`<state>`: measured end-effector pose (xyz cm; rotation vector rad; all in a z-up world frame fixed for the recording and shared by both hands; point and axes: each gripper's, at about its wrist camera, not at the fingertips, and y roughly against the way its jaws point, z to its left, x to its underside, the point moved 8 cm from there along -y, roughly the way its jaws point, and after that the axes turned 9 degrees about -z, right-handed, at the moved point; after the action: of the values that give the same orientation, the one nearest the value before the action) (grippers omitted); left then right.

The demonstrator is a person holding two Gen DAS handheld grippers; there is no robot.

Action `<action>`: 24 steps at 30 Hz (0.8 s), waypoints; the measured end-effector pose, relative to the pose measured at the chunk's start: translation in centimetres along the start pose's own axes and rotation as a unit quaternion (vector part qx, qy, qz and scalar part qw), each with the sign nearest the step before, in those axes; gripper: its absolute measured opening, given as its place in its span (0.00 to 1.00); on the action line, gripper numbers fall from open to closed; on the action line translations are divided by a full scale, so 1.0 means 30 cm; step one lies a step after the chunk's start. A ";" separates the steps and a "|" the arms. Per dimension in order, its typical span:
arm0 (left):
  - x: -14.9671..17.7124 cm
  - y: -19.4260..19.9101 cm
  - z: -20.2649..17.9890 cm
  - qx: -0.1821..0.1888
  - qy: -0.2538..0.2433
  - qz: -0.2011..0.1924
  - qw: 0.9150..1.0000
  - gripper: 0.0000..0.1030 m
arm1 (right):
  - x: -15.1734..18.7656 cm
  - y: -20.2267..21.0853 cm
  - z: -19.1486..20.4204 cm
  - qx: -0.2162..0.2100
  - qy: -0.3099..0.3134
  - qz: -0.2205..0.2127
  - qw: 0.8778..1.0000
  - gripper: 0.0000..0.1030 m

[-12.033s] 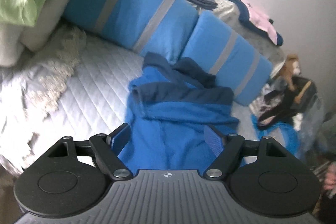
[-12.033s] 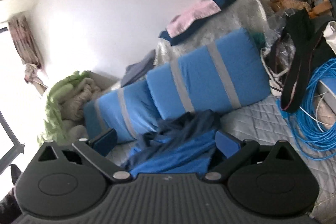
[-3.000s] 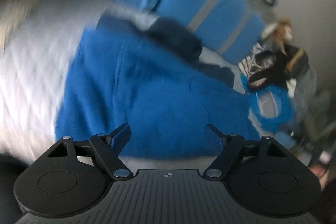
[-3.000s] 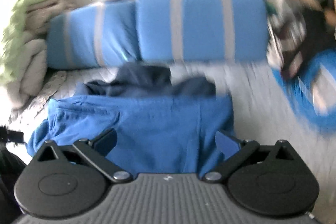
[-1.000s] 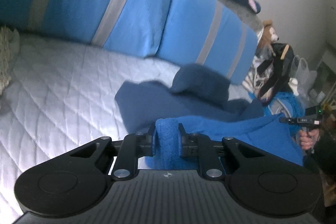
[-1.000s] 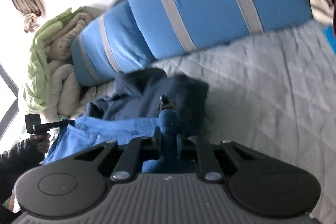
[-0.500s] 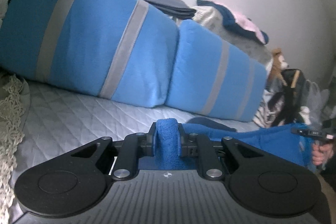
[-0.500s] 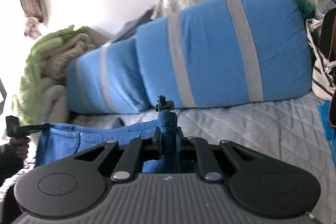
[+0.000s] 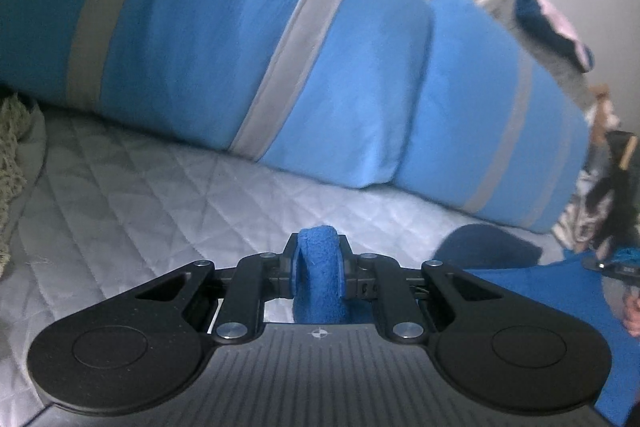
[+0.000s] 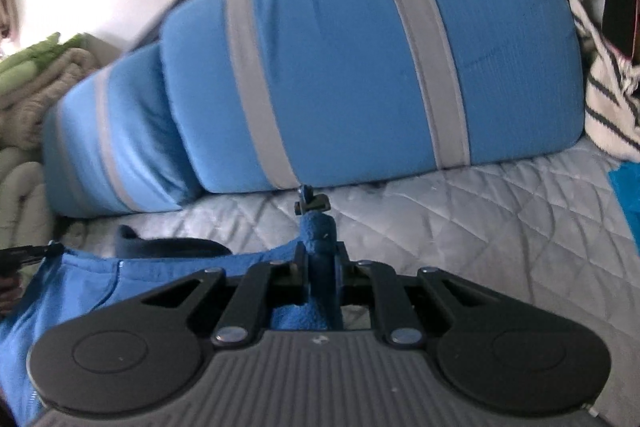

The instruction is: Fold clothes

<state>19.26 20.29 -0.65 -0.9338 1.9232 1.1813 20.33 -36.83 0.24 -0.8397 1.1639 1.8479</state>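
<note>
So both grippers are clamped on the blue hoodie: left gripper (image 9: 319, 263) and right gripper (image 10: 320, 267) each pinch a bunched edge, the hoodie (image 10: 96, 279) stretched over the quilted bed (image 10: 460, 211), striped blue cushions (image 10: 360, 47) behind.

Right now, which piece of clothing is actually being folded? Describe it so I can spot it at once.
On the pale quilted bed, in front of the two blue pillows with grey stripes, hangs a bright blue fleece garment. It is stretched between the left gripper and right gripper, both shut on its edge. Its dark navy part and fuzzy texture distinguish it from the smooth pillows.
</note>
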 end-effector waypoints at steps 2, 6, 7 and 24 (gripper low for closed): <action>0.012 -0.040 0.010 -0.012 -0.005 0.009 1.000 0.16 | 0.015 -0.049 -0.015 0.013 0.001 0.009 1.000 0.11; 0.036 -0.102 0.014 -0.036 -0.030 0.025 0.999 0.16 | 0.047 -0.126 -0.034 0.036 0.007 0.027 0.999 0.11; 0.045 -0.114 0.013 -0.043 -0.040 0.029 0.998 0.16 | 0.058 -0.138 -0.034 0.041 0.012 0.032 0.999 0.11; -0.122 0.280 -0.108 0.022 -0.072 -0.048 0.996 0.16 | -0.082 0.208 0.116 -0.011 0.060 -0.057 0.997 0.11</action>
<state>13.45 20.90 7.12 -0.8821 1.7647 1.1147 15.65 -35.99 6.11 -1.0198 1.1471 1.7402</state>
